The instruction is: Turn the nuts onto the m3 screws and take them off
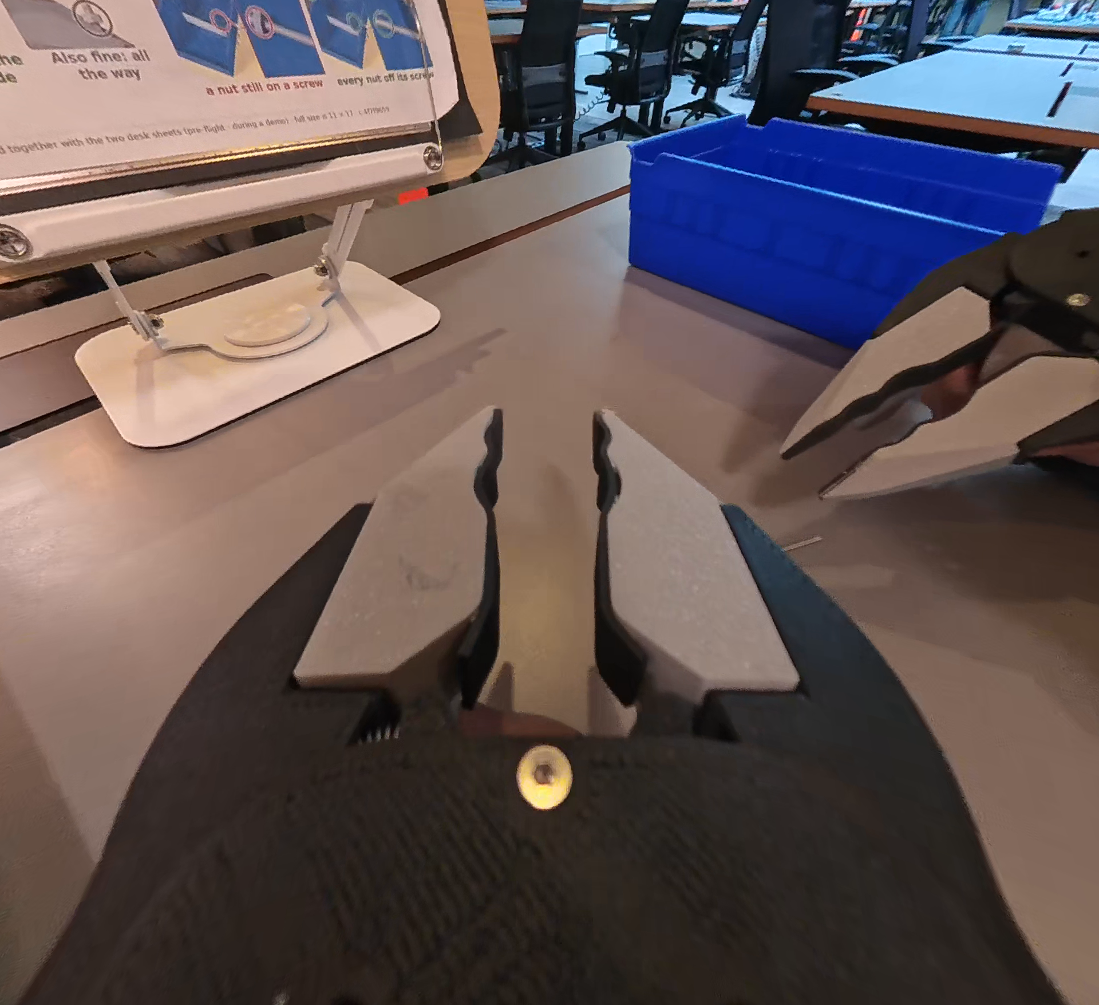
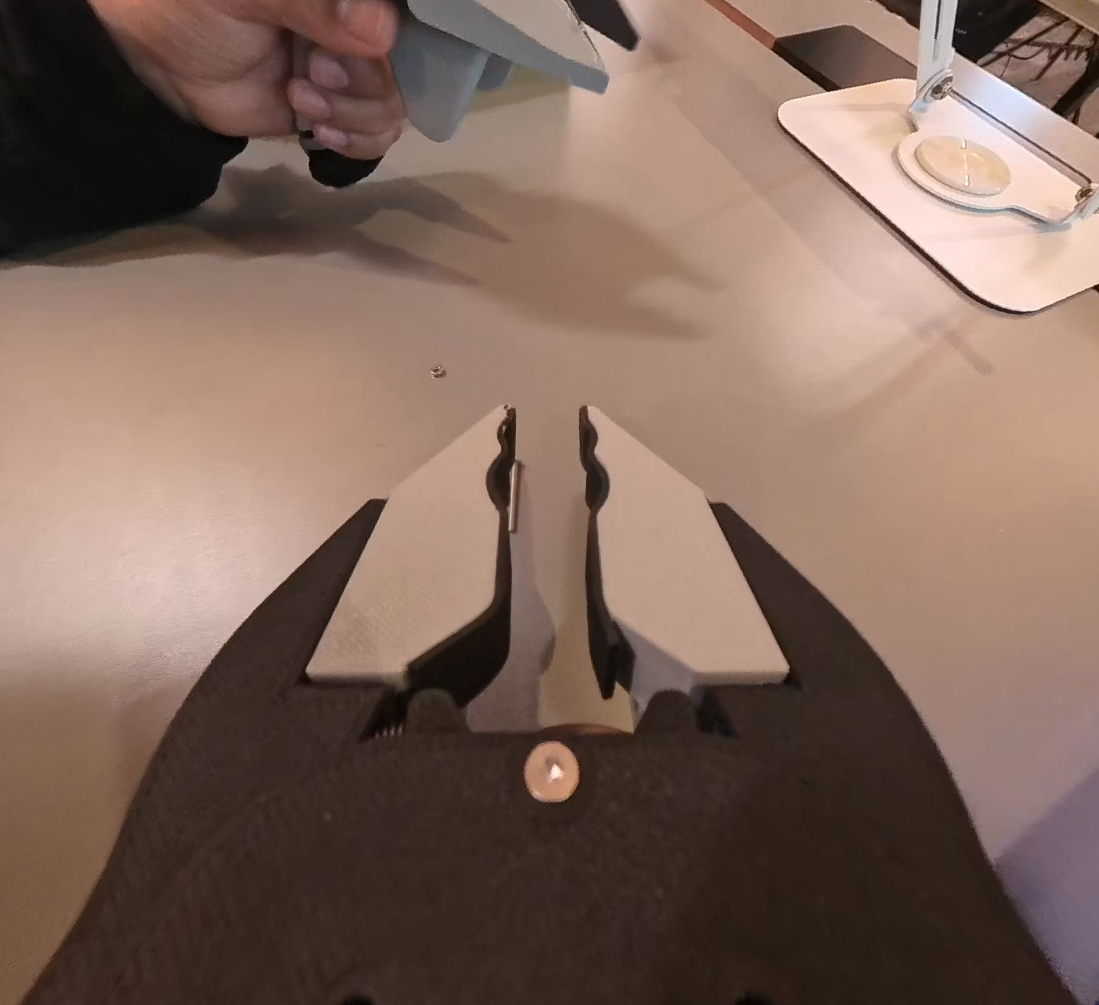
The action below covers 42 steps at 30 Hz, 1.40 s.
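not much progress is shown here tbh. the right gripper [image 2: 547, 411] is held low over the table [image 2: 178, 500] with its fingers parted a fair bit, and a thin screw [image 2: 515, 496] is seen lying along the inner face of the finger at 9 o'clock, not clamped from both sides as far as can be told. a single nut [image 2: 437, 371] is left loose on the table, just up toward 11 o'clock of those fingertips, not on any thread. the left gripper [image 1: 547, 417] is held partly open too, with nothing gripped. a blue bin [image 1: 832, 215] is parked at 1 o'clock in the left wrist view, its contents hidden, and a white stand [image 1: 256, 346] with a printed sheet at 10 o'clock. so the nut is judged still unthreaded, with pickup, threading and removal all left.
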{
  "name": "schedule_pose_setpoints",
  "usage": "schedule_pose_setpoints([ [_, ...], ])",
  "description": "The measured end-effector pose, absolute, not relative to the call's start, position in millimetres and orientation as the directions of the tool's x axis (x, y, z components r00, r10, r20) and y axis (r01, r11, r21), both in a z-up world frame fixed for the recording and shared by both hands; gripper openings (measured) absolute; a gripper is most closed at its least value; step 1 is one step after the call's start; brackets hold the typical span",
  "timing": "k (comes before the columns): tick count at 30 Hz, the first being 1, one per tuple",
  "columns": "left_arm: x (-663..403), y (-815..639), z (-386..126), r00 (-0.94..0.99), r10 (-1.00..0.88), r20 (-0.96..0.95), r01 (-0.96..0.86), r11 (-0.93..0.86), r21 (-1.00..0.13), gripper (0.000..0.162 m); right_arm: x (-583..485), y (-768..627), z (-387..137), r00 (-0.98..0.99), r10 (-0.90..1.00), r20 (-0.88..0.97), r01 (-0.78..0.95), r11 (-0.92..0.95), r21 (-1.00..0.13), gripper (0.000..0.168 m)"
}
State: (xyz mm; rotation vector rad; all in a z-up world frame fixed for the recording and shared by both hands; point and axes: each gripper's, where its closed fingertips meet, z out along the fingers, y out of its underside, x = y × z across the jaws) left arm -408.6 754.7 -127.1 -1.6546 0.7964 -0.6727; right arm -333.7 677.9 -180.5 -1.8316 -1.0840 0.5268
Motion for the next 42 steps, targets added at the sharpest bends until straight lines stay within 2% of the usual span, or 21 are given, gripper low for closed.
schedule_pose_setpoints([
  [9, -415.9, 758.8, -126.4, 0.633, -0.772, 0.053, -0.130, -0.174, -0.976, 0.026, -318.0, 683.8, -179.2, 0.539, 0.836, 0.108, 0.477, -0.197, -0.856, 0.015],
  [13, -414.8, 757.1, -130.7, 0.628, -0.776, 0.059, -0.149, -0.194, -0.970, 0.026, -321.6, 674.3, -182.9, 0.490, 0.871, 0.042, 0.474, -0.226, -0.851, 0.014],
  [21, -405.7, 748.1, -145.1, 0.588, -0.807, 0.061, -0.223, -0.235, -0.946, 0.028, -324.1, 662.3, -227.7, 0.415, 0.905, 0.097, 0.668, -0.231, -0.707, 0.015],
  [23, -403.5, 745.9, -146.9, 0.576, -0.815, 0.060, -0.233, -0.234, -0.944, 0.028, -325.8, 661.3, -227.3, 0.410, 0.908, 0.092, 0.664, -0.227, -0.712, 0.012],
  [25, -399.8, 742.1, -149.9, 0.556, -0.829, 0.066, -0.247, -0.240, -0.939, 0.028, -326.1, 662.3, -228.1, 0.406, 0.908, 0.104, 0.667, -0.217, -0.713, 0.000],
  [31, -379.5, 708.7, -165.7, 0.385, -0.922, 0.037, -0.383, -0.197, -0.903, 0.027, -325.6, 666.9, -227.7, 0.424, 0.898, 0.119, 0.662, -0.218, -0.717, 0.000],
  [35, -369.3, 682.6, -179.6, 0.254, -0.967, -0.008, -0.491, -0.122, -0.863, 0.027, -332.3, 663.1, -217.2, 0.416, 0.909, 0.036, 0.589, -0.239, -0.772, 0.000],
  [42, -357.9, 658.9, -182.6, 0.136, -0.987, -0.081, -0.533, -0.004, -0.846, 0.025, -339.3, 653.5, -196.7, 0.358, 0.933, -0.027, 0.516, -0.222, -0.827, 0.000],
])
